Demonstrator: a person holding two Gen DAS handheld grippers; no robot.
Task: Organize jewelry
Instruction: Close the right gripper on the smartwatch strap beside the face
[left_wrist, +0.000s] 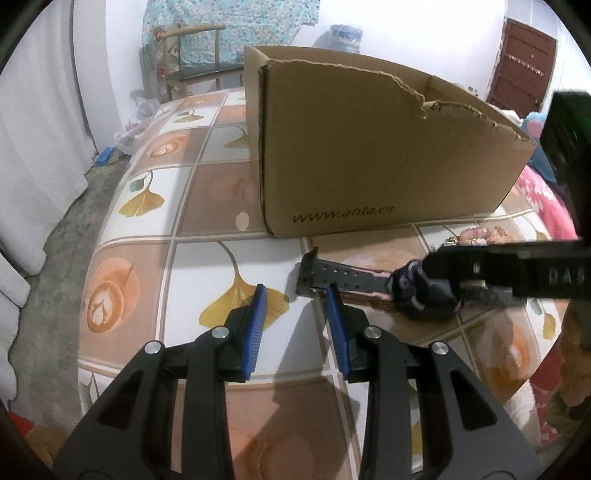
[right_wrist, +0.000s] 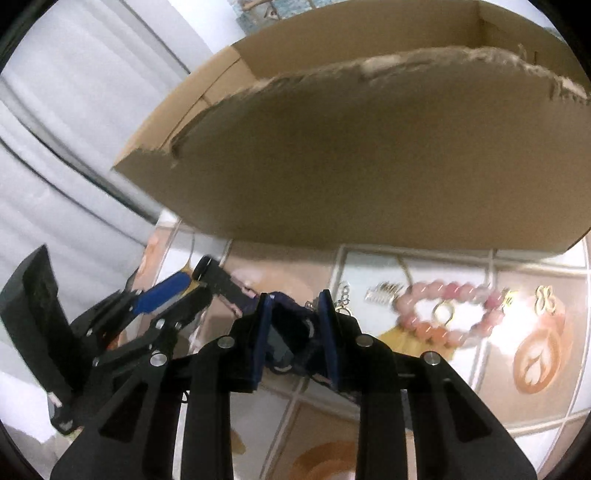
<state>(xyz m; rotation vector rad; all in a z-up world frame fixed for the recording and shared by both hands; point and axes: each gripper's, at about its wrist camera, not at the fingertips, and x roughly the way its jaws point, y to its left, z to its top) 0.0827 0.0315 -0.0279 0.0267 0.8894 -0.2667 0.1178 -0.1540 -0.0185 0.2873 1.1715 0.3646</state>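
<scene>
tiled tabletop (left_wrist: 192, 258) lies bare at 9 o'clock – torn cardboard box (left_wrist: 369, 147) walls 12. right gripper (right_wrist: 295, 306) clamps the watch (right_wrist: 288, 332); left gripper (left_wrist: 295, 295) part-open, empty, strap tip touching.

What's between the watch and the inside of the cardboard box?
Only the cardboard box itself: its near wall, torn along the top. The watch, gripped by the right gripper, lies in front of that wall and would have to go over it. Nothing else visible lies between; the bead bracelet sits aside.
</scene>
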